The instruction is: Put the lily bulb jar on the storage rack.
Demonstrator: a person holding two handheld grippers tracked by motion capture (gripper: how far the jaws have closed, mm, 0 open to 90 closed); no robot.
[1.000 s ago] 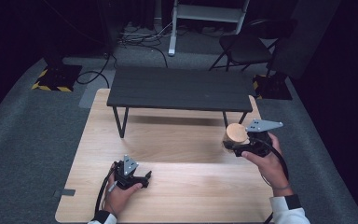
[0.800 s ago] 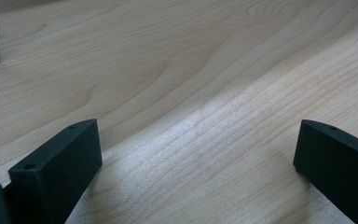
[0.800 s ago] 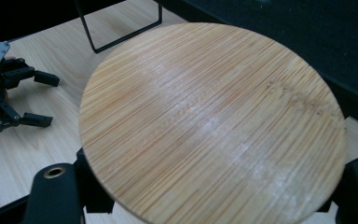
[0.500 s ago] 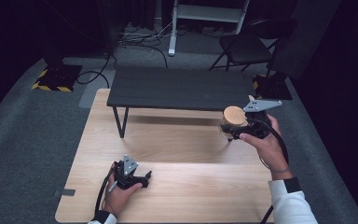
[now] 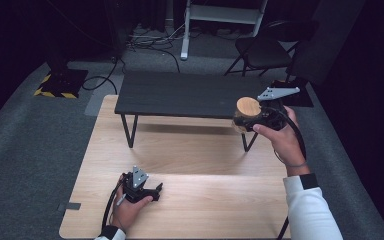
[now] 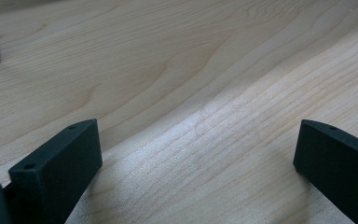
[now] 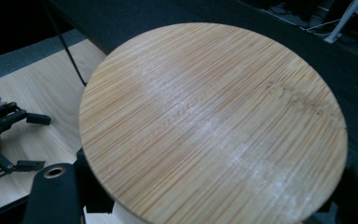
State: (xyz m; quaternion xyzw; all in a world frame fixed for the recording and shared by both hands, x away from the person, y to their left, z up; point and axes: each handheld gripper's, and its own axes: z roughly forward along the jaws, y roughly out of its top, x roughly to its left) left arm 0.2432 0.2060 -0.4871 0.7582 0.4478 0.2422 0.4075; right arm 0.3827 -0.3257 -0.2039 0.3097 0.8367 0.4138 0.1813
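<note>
Right gripper [image 5: 250,121]: I am holding it in the air at the near right corner of the bench [image 5: 180,95], jaws closed on the sides of the jar [image 5: 246,114].
Jar: I am carrying it clear of any surface, its round bamboo lid [image 7: 213,122] facing up. In the right gripper view the lid is hiding most of the body, so I cannot tell what is inside.
Grip: the jaws are sitting at either side just under the lid rim. It looks firm to me, though the contact itself is mostly hidden.
Left gripper [image 5: 147,191]: I am resting it on the table [image 5: 190,155], well in front of the bench and towards its left end, jaws spread wide with nothing between them. In its own view bare wood is showing between the two jaws.
Bench: it is standing on the far half of the table, its dark top bare wherever I can see it.
Done so far: I judge the pick-up finished, since the jar is off the table and in hand.
Left to do: setting the jar down. Going by where I am holding it, the bench top looks the likely spot, but that is my reading only. The release and the pull-back are not yet done.
Left hand's share: I am seeing no part for it right now; it is idling.
</note>
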